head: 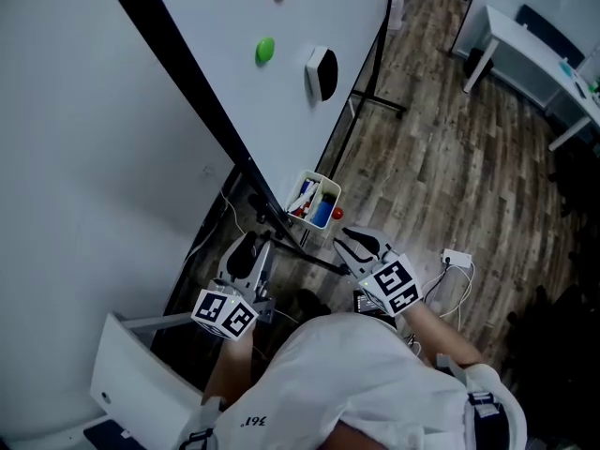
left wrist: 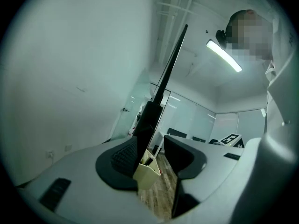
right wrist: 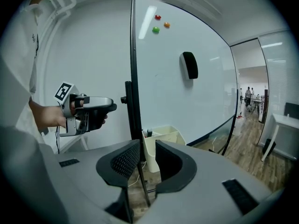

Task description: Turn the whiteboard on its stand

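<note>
The whiteboard [head: 234, 26] stands tilted on its stand, and its black frame edge [head: 187, 73] runs down toward me. On it are a green magnet [head: 265, 50] and a black eraser [head: 322, 73]. A cream pen box [head: 314, 200] hangs at its lower corner. My left gripper [head: 246, 249] is open just short of the frame's bottom end. In the left gripper view the frame edge [left wrist: 163, 83] rises beyond the open left gripper [left wrist: 153, 148], untouched. My right gripper [head: 354, 243] is open beside the box. In its own view the right gripper [right wrist: 148, 148] lines up with the frame edge [right wrist: 134, 78] and grips nothing.
A white wall runs along the left. The stand's black foot [head: 380, 101] reaches over the wood floor. A white desk [head: 534, 36] is at the far right. A white adapter with cables [head: 457, 259] lies near my right side, and a white shelf [head: 141, 373] is at the lower left.
</note>
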`<act>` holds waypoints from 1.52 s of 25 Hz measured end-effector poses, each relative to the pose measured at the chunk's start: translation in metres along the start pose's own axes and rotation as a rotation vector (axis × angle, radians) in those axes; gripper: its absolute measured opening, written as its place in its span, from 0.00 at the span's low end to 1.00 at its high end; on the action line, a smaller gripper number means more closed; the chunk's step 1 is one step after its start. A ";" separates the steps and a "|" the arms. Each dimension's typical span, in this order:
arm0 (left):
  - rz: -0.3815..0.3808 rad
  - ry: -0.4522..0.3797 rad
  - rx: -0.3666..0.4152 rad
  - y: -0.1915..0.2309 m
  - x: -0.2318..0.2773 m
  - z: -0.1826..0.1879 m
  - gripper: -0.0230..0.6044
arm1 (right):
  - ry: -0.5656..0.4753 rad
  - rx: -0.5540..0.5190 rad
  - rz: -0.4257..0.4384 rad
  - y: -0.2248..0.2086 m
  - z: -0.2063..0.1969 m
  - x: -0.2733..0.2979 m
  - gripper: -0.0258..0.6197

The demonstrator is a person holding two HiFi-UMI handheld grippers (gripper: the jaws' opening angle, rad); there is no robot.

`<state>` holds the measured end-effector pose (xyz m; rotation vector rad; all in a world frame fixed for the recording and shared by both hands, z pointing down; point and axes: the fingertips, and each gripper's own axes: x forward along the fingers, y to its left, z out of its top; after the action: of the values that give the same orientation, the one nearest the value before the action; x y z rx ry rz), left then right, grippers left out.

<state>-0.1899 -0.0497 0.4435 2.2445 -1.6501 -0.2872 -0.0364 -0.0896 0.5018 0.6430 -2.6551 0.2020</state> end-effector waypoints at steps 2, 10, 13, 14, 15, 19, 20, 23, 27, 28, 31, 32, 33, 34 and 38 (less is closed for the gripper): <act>-0.014 0.000 0.010 0.006 0.003 0.006 0.32 | -0.007 -0.007 -0.004 0.004 0.006 0.010 0.21; -0.135 -0.034 0.096 0.012 0.012 0.028 0.39 | 0.006 -0.064 -0.018 0.022 0.023 0.044 0.26; -0.171 -0.034 0.116 0.012 0.017 0.029 0.41 | 0.014 -0.077 -0.022 0.025 0.023 0.053 0.28; -0.180 -0.032 0.122 0.012 0.020 0.029 0.42 | 0.019 -0.078 -0.022 0.025 0.022 0.056 0.28; -0.187 -0.031 0.129 0.011 0.022 0.030 0.43 | 0.026 -0.080 -0.021 0.026 0.021 0.059 0.28; -0.186 -0.012 0.164 0.008 0.032 0.028 0.43 | 0.052 -0.106 -0.015 0.023 0.013 0.067 0.29; -0.182 -0.008 0.171 0.007 0.035 0.027 0.43 | 0.057 -0.111 -0.011 0.021 0.011 0.069 0.29; -0.156 -0.009 0.190 0.004 0.044 0.027 0.43 | 0.077 -0.144 0.011 0.017 0.004 0.075 0.29; -0.131 -0.016 0.205 -0.001 0.053 0.032 0.43 | 0.113 -0.217 0.050 0.015 -0.003 0.082 0.29; -0.123 -0.017 0.210 -0.001 0.055 0.033 0.43 | 0.124 -0.222 0.062 0.015 -0.007 0.085 0.29; -0.098 -0.016 0.213 0.001 0.061 0.035 0.43 | 0.161 -0.240 0.085 0.015 -0.021 0.094 0.28; -0.096 -0.014 0.215 0.002 0.063 0.035 0.43 | 0.174 -0.248 0.087 0.015 -0.025 0.098 0.28; -0.098 -0.012 0.217 0.001 0.066 0.036 0.43 | 0.185 -0.258 0.086 0.014 -0.029 0.101 0.28; -0.100 -0.010 0.221 0.000 0.069 0.037 0.43 | 0.193 -0.268 0.082 0.013 -0.032 0.104 0.28; -0.098 0.002 0.229 0.001 0.078 0.038 0.39 | 0.198 -0.326 0.054 0.008 -0.034 0.111 0.20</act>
<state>-0.1805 -0.1304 0.4120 2.4965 -1.6477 -0.1241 -0.1188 -0.1206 0.5782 0.4218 -2.4392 -0.1442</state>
